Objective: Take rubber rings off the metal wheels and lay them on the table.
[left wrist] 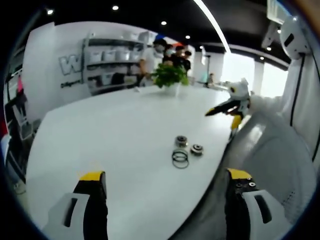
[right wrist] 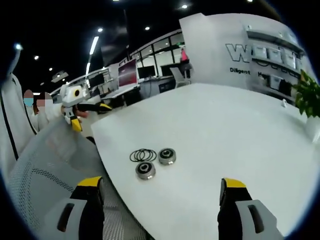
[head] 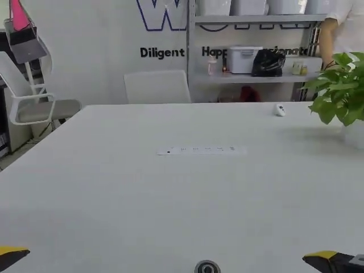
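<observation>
Two small metal wheels (left wrist: 181, 141) (left wrist: 197, 149) lie flat near the table's near edge, with thin black rubber rings (left wrist: 180, 158) lying overlapped beside them. The right gripper view shows the same wheels (right wrist: 167, 155) (right wrist: 145, 170) and rings (right wrist: 143, 155). One wheel (head: 207, 267) peeks in at the bottom of the head view. My left gripper (left wrist: 165, 176) is open and empty, held off the table's edge. My right gripper (right wrist: 161, 184) is also open and empty, on the other side of the wheels. Their yellow tips show at the head view's corners, left gripper (head: 11, 256) and right gripper (head: 333, 261).
The wide white table (head: 170, 193) has an inset power strip (head: 202, 150) at its middle. A potted plant (head: 341, 91) stands far right, with a small white object (head: 279, 110) nearby. Chairs (head: 156, 86) (head: 34, 105) and a shelf (head: 256, 62) lie beyond. People stand near the shelf.
</observation>
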A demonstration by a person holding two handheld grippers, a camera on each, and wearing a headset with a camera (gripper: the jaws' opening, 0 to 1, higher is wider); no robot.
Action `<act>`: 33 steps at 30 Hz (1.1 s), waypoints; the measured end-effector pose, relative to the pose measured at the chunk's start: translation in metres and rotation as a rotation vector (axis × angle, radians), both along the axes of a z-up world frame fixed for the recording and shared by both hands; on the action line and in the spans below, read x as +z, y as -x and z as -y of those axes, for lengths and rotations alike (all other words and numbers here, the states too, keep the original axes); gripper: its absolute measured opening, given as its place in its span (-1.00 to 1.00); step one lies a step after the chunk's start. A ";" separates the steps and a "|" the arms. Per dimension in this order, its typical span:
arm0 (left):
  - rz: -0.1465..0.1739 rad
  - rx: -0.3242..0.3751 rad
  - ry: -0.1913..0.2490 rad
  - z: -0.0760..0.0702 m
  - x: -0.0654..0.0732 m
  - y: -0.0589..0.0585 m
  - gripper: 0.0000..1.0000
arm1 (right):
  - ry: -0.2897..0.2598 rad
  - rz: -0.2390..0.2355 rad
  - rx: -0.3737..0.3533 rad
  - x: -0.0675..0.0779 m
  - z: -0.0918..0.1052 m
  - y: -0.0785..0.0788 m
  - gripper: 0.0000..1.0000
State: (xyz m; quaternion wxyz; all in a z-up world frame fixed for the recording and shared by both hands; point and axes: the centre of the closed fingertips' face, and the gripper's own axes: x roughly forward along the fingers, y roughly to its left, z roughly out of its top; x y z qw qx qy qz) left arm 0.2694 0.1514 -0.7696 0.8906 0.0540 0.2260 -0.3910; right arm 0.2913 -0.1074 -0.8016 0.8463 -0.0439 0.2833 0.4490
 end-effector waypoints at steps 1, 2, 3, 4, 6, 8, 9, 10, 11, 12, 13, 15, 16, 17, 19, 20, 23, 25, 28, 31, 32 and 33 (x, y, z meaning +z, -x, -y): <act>-0.001 0.000 0.001 0.000 0.000 0.000 1.00 | 0.002 -0.001 -0.004 -0.001 0.001 0.000 0.98; -0.002 0.003 0.005 -0.001 -0.001 0.000 1.00 | 0.006 -0.006 -0.027 -0.003 0.003 -0.001 0.98; -0.004 0.005 0.006 -0.001 -0.002 0.000 1.00 | 0.006 -0.006 -0.028 -0.004 0.004 -0.001 0.98; -0.005 0.005 0.007 -0.001 -0.002 0.000 1.00 | 0.006 -0.009 -0.033 -0.004 0.005 0.001 0.98; -0.007 0.002 0.007 -0.001 -0.003 0.002 1.00 | 0.002 -0.020 -0.034 -0.005 0.005 0.004 0.98; -0.006 0.005 0.005 -0.001 -0.002 0.003 1.00 | 0.005 -0.024 -0.036 -0.007 0.006 0.006 0.98; -0.004 0.010 0.007 -0.003 -0.003 0.002 1.00 | 0.008 -0.025 -0.036 -0.008 0.006 0.006 0.98; -0.001 0.014 0.011 -0.004 -0.003 0.001 1.00 | 0.013 -0.028 -0.037 -0.009 0.006 0.007 0.98; 0.000 0.014 0.014 -0.003 -0.001 0.001 1.00 | 0.014 -0.029 -0.039 -0.009 0.006 0.007 0.98; 0.003 0.013 0.016 -0.002 -0.001 0.001 1.00 | 0.014 -0.029 -0.040 -0.009 0.006 0.008 0.98; 0.004 0.012 0.017 -0.003 -0.002 0.001 1.00 | 0.016 -0.030 -0.041 -0.010 0.006 0.008 0.98; 0.003 0.009 0.010 -0.004 -0.003 0.001 1.00 | 0.014 -0.030 -0.043 -0.009 0.006 0.010 0.98; 0.002 0.009 0.007 -0.004 -0.004 0.001 1.00 | 0.013 -0.029 -0.043 -0.009 0.005 0.010 0.98; -0.002 0.010 0.001 -0.003 -0.004 0.002 1.00 | 0.013 -0.030 -0.042 -0.008 0.005 0.011 0.98; -0.003 0.008 -0.006 -0.001 -0.003 0.005 1.00 | 0.016 -0.030 -0.036 -0.008 0.004 0.012 0.98; 0.000 0.007 -0.003 0.000 -0.002 0.005 1.00 | 0.018 -0.030 -0.033 -0.009 0.004 0.013 0.98; 0.002 0.009 0.001 0.002 0.002 0.008 1.00 | 0.024 -0.024 -0.029 -0.008 0.002 0.015 0.98; 0.005 0.009 -0.005 0.002 0.002 0.009 1.00 | 0.025 -0.022 -0.017 -0.006 0.000 0.018 0.98; 0.003 0.009 -0.007 0.000 0.002 0.012 1.00 | 0.033 -0.017 -0.010 -0.006 0.000 0.018 0.98; 0.003 0.019 0.020 0.001 0.008 0.016 1.00 | 0.046 -0.007 0.001 -0.005 0.000 0.017 0.98; 0.003 0.019 0.018 0.002 0.009 0.019 1.00 | 0.050 -0.003 0.005 -0.005 -0.002 0.017 0.98; 0.004 0.018 0.013 0.003 0.009 0.021 1.00 | 0.051 -0.001 0.009 -0.004 -0.002 0.017 0.98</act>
